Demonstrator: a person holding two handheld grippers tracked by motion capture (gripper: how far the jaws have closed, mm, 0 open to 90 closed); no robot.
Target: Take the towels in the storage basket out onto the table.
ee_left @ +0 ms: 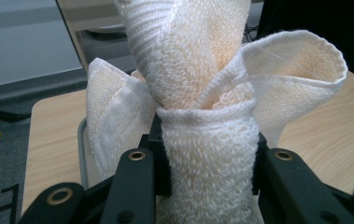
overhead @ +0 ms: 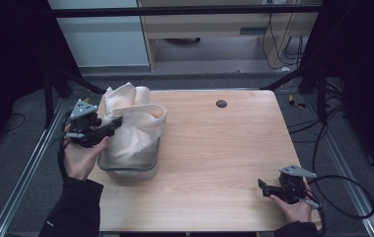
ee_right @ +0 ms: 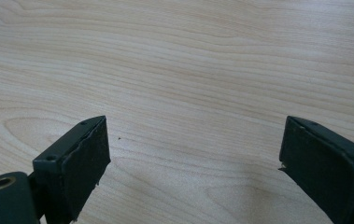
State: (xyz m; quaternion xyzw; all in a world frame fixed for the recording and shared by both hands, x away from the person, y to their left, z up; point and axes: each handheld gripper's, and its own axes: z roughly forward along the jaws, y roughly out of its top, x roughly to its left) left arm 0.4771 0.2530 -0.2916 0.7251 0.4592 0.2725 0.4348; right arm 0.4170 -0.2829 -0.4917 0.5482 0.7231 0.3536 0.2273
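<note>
A cream terry towel [overhead: 135, 121] spills up out of a grey bin [overhead: 128, 170] on the left part of the wooden table [overhead: 224, 148]. My left gripper [overhead: 113, 123] is shut on a bunched fold of it; in the left gripper view the towel [ee_left: 207, 140] fills the gap between both black jaws and flares out above them. Near the table's front right corner my right gripper [overhead: 262, 186] rests low and open. The right gripper view has its jaws wide apart around the gap [ee_right: 193, 154], with bare wood between them.
A small dark grommet hole [overhead: 221, 103] sits near the table's far edge. Metal rails run along both sides of the table, and a cable [overhead: 345, 197] trails from the right gripper past the right edge.
</note>
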